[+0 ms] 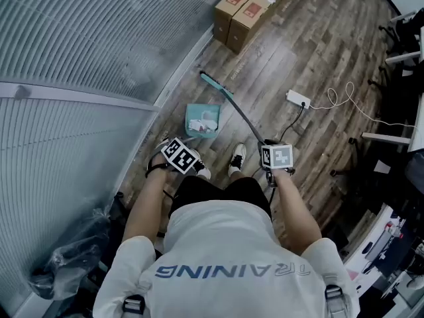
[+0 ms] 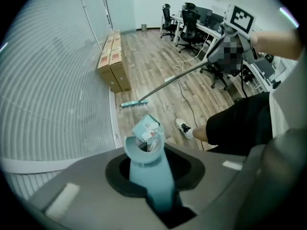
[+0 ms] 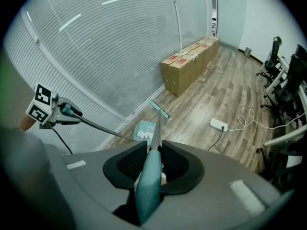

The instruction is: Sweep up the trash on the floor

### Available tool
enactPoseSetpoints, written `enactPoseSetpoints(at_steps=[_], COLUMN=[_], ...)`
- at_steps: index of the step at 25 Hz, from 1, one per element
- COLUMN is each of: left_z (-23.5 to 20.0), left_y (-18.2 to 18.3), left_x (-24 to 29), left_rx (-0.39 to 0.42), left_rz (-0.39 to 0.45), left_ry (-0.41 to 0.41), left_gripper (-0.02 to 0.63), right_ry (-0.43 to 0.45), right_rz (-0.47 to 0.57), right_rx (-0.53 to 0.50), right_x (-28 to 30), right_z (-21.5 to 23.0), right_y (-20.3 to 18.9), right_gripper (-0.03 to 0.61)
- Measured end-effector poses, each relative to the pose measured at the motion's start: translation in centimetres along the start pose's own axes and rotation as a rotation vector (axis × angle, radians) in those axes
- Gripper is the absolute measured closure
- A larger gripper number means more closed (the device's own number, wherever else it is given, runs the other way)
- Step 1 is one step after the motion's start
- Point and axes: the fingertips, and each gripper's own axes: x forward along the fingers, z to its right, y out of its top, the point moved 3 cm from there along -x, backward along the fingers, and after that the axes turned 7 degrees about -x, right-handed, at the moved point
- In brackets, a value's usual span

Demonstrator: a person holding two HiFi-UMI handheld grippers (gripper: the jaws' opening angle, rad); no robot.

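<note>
A teal dustpan (image 1: 201, 120) holding white scraps of trash sits on the wood floor near the glass wall; it also shows as the dustpan (image 2: 146, 128) and the dustpan (image 3: 146, 129). My left gripper (image 1: 181, 155) is shut on the dustpan's teal handle (image 2: 151, 171). A long broom (image 1: 238, 111) slants across the floor, its teal head (image 1: 216, 85) resting beyond the dustpan. My right gripper (image 1: 276, 158) is shut on the broom's teal grip (image 3: 148, 183), the shaft running out to the broom head (image 3: 159, 109).
Cardboard boxes (image 1: 248, 8) stand along the glass wall (image 1: 86, 65). A white power strip (image 1: 298, 99) with a looping cable lies on the floor to the right. Office chairs and desks (image 2: 192, 20) fill the right side. The person's feet (image 1: 237, 158) stand just behind the dustpan.
</note>
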Motion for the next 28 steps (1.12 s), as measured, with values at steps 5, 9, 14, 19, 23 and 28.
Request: enactPoseSetpoints(at_steps=[5, 9, 14, 19, 23, 28], left_z=[-0.3, -1.0, -0.7, -0.3, -0.1, 0.5], left_y=[3.4, 6.7, 8.9, 9.3, 9.3, 8.4], left_x=[-4.1, -7.0, -10.2, -11.7, -12.1, -11.7], left_rx=[-0.032, -0.024, -0.015, -0.025, -0.039, -0.058], left_rz=[0.080, 0.137, 0.188, 0.215, 0.225, 0.220], left_ry=[0.013, 0.028, 0.052, 0.053, 0.050, 0.040], left_gripper=[0.526, 0.526, 0.525, 0.525, 0.525, 0.523], right_ry=[-0.057, -0.086, -0.100, -0.100, -0.106, -0.110], right_rz=[0.073, 0.135, 0.188, 0.223, 0.221, 0.177], right_rx=[0.020, 0.040, 0.079, 0.089, 0.073, 0.031], right_x=[-3.9, -6.7, -9.4, -11.0, -11.2, -10.3], right_z=[2.5, 4.1, 4.7, 4.8, 4.7, 3.9], right_y=[1.7, 3.1, 3.5, 3.7, 3.8, 3.0], right_gripper=[0.468, 0.468, 0.468, 0.468, 0.468, 0.468])
